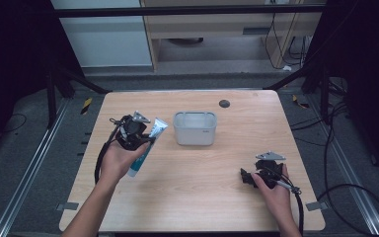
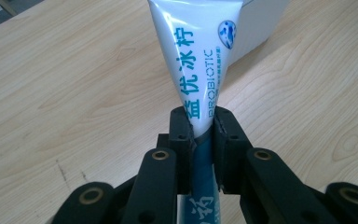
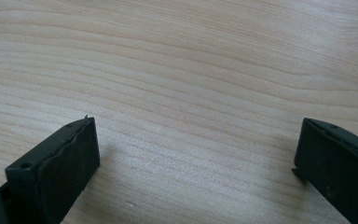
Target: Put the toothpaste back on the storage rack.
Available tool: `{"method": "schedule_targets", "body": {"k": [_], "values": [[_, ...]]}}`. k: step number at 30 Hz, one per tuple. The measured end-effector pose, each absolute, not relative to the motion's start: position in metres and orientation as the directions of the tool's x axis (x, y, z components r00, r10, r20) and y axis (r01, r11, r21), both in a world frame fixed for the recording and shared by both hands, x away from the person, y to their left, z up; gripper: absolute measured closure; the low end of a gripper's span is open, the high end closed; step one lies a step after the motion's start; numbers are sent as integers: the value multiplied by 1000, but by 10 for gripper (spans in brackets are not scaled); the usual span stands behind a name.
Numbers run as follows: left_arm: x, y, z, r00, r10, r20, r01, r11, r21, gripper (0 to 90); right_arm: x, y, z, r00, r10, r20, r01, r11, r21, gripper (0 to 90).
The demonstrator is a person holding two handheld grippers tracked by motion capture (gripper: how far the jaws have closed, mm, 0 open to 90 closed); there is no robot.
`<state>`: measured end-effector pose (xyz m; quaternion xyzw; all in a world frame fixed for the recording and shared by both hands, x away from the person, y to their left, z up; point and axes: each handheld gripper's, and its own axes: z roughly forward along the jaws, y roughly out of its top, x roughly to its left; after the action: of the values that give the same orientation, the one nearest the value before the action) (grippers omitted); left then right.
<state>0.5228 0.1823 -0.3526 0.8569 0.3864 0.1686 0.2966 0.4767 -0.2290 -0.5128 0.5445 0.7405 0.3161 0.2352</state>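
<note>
A white and teal toothpaste tube (image 1: 147,147) is held at the table's left, its flat crimped end up toward the bin and its teal end low. My left gripper (image 1: 143,139) is shut on the tube (image 2: 200,60) at its middle, both jaws pressed on its sides. A translucent grey plastic bin (image 1: 195,128) stands upright at the table's middle, just right of the tube. My right gripper (image 1: 245,177) rests low over the table at the front right, open, with bare wood between its fingers (image 3: 60,163).
The light wooden table (image 1: 197,197) has a small black round disc (image 1: 224,103) near its far edge. Metal rails and dark cables run along the floor on both sides. A corner of the white bin (image 2: 261,23) shows behind the tube in the left gripper view.
</note>
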Motion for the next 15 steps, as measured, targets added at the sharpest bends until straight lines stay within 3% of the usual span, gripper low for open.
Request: {"method": "schedule_targets", "body": {"k": [15], "values": [[539, 169, -329, 625, 778, 60, 526, -477, 704, 789, 477, -229, -513, -297, 955, -4, 657, 208, 724, 3]]}}
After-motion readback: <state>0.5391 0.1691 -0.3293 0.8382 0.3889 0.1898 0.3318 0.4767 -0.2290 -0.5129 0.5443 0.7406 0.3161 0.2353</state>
